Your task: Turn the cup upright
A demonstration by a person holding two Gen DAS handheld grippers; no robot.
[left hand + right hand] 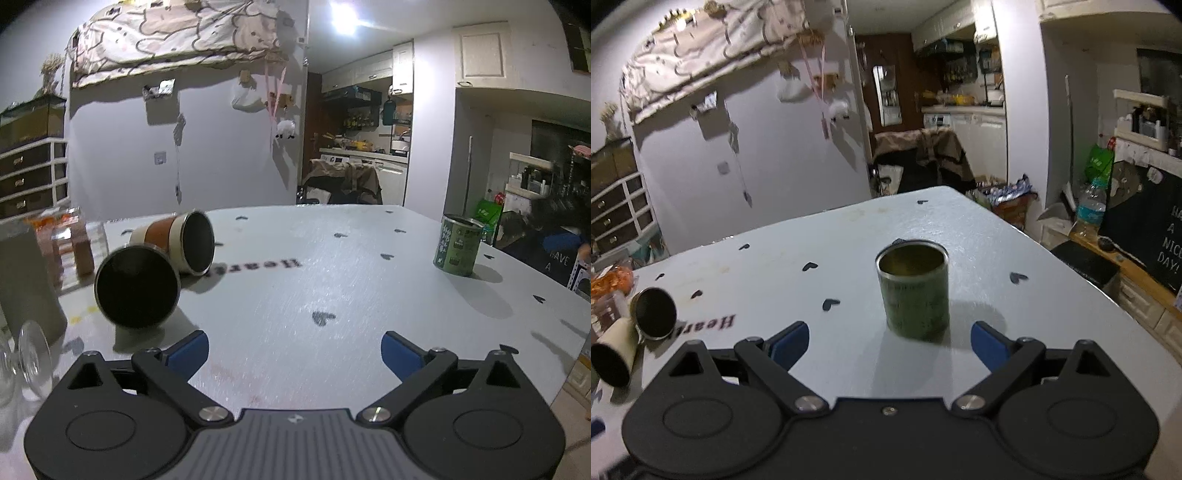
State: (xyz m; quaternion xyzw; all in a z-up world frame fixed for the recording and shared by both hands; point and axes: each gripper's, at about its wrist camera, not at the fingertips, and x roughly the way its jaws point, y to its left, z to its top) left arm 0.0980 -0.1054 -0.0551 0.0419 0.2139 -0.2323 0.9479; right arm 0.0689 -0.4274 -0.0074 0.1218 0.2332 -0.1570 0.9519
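Observation:
Two cups lie on their sides on the white table, dark mouths facing me. The nearer cup point(136, 288) is cream; the farther cup point(184, 243) has a brown band. Both show at the left of the right wrist view, the nearer cup point(611, 356) and the banded cup point(655, 314). A green cup point(914, 293) stands upright just ahead of my right gripper point(890, 345), which is open and empty. It also shows at the far right of the left wrist view point(458, 245). My left gripper point(293, 352) is open and empty, right of the nearer cup.
The white table point(332, 280) has small heart marks and printed letters. A grey box point(26, 280), a glass on its side point(29, 358) and snack packets point(70, 240) crowd its left edge. The table's right edge point(1071, 273) drops to a cluttered floor.

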